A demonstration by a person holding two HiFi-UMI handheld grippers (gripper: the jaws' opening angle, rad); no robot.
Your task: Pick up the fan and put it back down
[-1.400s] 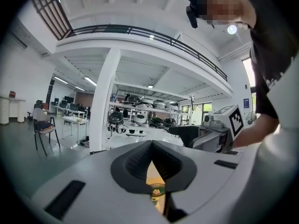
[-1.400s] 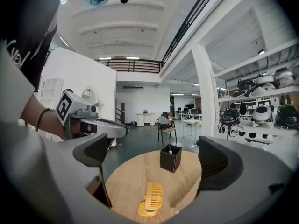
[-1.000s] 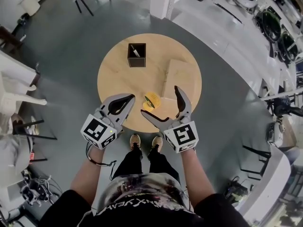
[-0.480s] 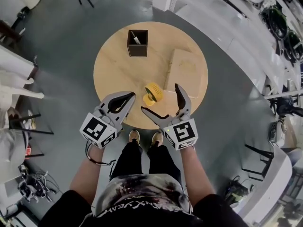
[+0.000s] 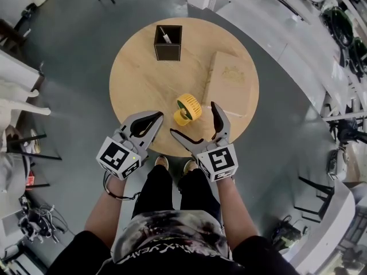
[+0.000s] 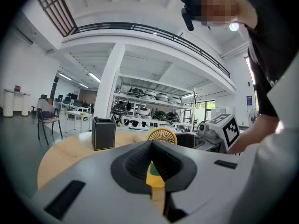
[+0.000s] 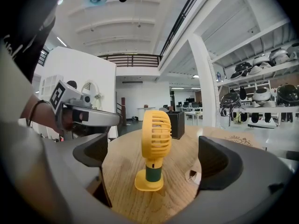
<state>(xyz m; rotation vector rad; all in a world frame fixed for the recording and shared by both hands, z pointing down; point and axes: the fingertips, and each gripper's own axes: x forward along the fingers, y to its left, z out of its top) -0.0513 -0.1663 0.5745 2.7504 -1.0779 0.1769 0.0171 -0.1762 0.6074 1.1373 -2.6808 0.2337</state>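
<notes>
A small yellow fan [image 5: 186,109] with a green neck stands upright on the round wooden table [image 5: 137,79], near its front edge. My right gripper [image 5: 193,119] is open, and the fan [image 7: 155,148] stands just ahead of its spread jaws, untouched. My left gripper [image 5: 159,117] is shut with nothing in it, to the left of the fan. In the left gripper view the fan's grille [image 6: 161,135] shows above the closed jaws, with the right gripper's marker cube [image 6: 225,129] beyond it.
A black open-topped box [image 5: 167,42] with something pale inside stands at the table's far side. A flat tan box [image 5: 230,82] with an emblem lies on the right half. Grey floor surrounds the table, and my feet are under its near edge. Shelving runs along the right.
The head view has shifted, so the table sits higher and larger in frame. Both grippers keep the same pose, and the fan has not moved on the table.
</notes>
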